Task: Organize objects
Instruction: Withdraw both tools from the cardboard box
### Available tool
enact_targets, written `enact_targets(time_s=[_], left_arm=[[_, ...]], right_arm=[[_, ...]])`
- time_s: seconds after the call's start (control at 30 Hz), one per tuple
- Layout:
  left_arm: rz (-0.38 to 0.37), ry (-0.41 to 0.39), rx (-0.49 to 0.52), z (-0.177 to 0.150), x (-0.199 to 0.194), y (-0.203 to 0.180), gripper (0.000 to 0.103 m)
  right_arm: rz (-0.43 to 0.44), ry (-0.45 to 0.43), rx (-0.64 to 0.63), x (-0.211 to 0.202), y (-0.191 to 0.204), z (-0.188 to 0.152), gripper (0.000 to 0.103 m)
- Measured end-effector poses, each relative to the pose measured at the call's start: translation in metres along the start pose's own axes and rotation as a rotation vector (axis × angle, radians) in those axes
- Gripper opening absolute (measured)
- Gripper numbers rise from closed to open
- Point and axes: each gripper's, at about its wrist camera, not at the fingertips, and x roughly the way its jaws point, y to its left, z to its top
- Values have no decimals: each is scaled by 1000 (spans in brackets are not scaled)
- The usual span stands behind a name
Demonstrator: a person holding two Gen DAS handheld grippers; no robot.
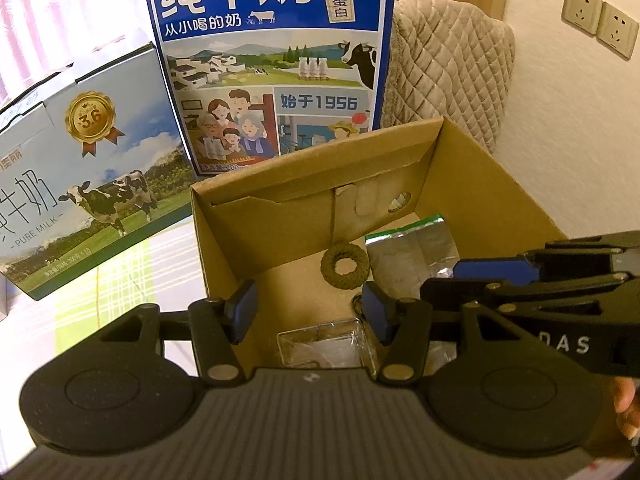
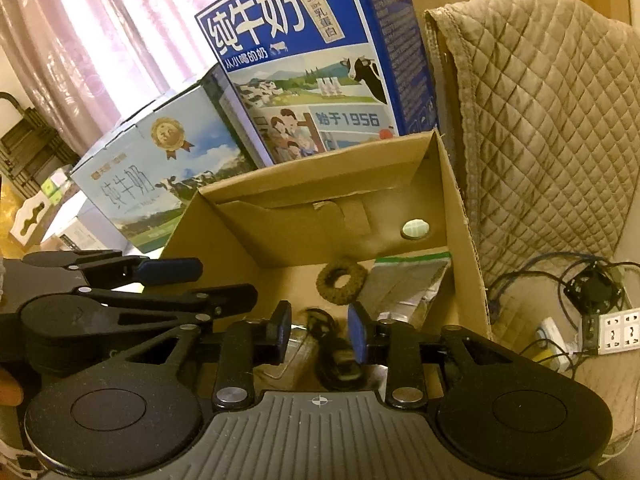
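A corrugated cardboard box (image 1: 472,184) is seen holding a coarse woven ring (image 1: 344,266) at 12 o'clock, a crinkled foil pouch (image 1: 412,256) at 2 o'clock, and a clear plastic case (image 1: 324,340) (partly hidden). Both the left gripper (image 1: 312,310) and right gripper (image 2: 320,332) are held with jaws apart and empty; a dark tangled item (image 2: 332,356) is blurred.

You're in home, living room or bedroom by look. Pink curtains (image 2: 100,40) over bright window. Quilted cover (image 2: 552,128) draped on furniture beside wall. Milk cartons (image 1: 272,60) stand on checked tablecloth (image 1: 132,280). Wall sockets (image 1: 600,20) on textured wallpaper. Power strip (image 2: 612,330) and tangled cables (image 2: 532,280) lie on floor. Folded chairs (image 2: 28,140) stacked by curtain.
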Motion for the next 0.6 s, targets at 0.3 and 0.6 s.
enact_targets(time_s=[0.3, 0.6], left_arm=[[-19, 9, 9, -8, -8, -4, 55], [-35, 7, 5, -18, -26, -11, 66]], right_arm=[[0, -11, -20, -13, 4, -4, 35], [0, -43, -29, -40, 10, -11, 49]])
